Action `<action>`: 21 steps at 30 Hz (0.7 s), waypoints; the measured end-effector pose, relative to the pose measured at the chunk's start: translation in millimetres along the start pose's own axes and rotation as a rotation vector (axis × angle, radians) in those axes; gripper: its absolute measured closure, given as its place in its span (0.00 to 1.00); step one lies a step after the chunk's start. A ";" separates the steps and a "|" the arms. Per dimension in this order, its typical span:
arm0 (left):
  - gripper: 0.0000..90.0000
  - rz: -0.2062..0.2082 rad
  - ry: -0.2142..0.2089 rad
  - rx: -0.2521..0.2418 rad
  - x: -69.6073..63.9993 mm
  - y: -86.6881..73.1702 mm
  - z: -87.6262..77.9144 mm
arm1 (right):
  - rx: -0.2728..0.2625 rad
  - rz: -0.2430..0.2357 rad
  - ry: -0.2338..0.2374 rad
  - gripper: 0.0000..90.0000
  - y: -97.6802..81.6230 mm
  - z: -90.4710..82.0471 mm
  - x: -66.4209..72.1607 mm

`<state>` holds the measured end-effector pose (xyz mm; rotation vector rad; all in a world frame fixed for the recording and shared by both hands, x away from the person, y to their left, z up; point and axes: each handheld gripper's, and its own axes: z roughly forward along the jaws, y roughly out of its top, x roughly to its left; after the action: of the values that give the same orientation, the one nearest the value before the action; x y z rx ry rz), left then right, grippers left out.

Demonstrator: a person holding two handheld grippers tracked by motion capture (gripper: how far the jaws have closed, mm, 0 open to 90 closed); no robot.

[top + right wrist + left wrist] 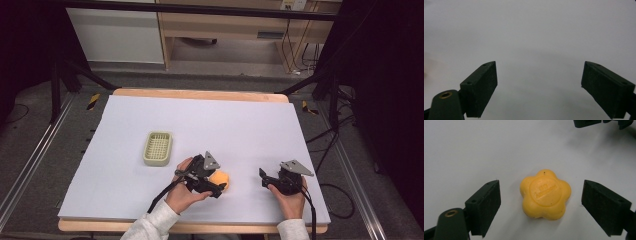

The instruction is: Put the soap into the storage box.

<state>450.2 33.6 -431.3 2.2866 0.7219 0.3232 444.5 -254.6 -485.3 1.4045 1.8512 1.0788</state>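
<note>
The yellow flower-shaped soap (pixel 545 194) lies on the worktop (pixel 250 125) between the wide jaws of the left tool (pixel 541 207), probably for grasping; the right tool (pixel 539 87) waits wide and empty.

A wooden table (pixel 200 94) carries a pale lavender-white sheet (pixel 200 125) that covers nearly all of its top — bare wood shows along the far edge and the near edge. On the sheet lie two things: a pale green slotted basket (pixel 158 148), left of the middle, and a yellow flower-shaped soap (pixel 545 194) — nearer the near edge, right of the basket and apart from it.
</note>
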 end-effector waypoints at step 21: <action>0.16 0.014 -0.006 0.079 -4.2 1.9 23.9 | 0.002 -0.007 0.000 0.15 -0.2 0.6 -0.2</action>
<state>457.6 16.7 -447.3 2.3671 0.7277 0.2997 445.0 -254.7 -485.8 1.3981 1.8568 1.0733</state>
